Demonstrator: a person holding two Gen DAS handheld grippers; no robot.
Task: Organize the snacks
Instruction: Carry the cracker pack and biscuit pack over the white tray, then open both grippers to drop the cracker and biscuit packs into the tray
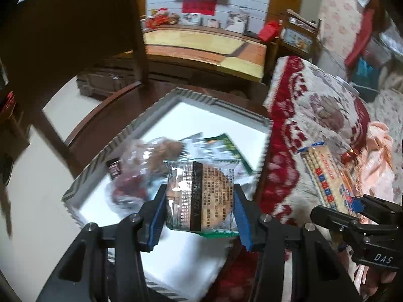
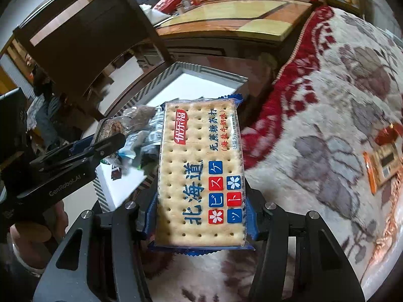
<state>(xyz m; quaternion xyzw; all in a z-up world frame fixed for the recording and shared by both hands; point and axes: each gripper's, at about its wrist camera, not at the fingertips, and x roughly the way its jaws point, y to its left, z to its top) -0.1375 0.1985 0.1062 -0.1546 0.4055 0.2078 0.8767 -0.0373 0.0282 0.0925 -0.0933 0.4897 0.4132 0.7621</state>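
Observation:
My left gripper is shut on a clear cookie packet with a green edge, held above the white tray. Several snack bags lie in the tray, among them a clear bag of brown pieces and a green packet. My right gripper is shut on a long cracker pack with blue ends and red and blue squares, held over the blanket beside the tray. The cracker pack and right gripper also show at the left wrist view's right side. The left gripper shows at the right wrist view's left.
A red and white patterned blanket covers the seat right of the tray. An orange box lies on the blanket. The tray rests on a dark round table. A dark wooden chair stands behind, with a wooden cabinet beyond.

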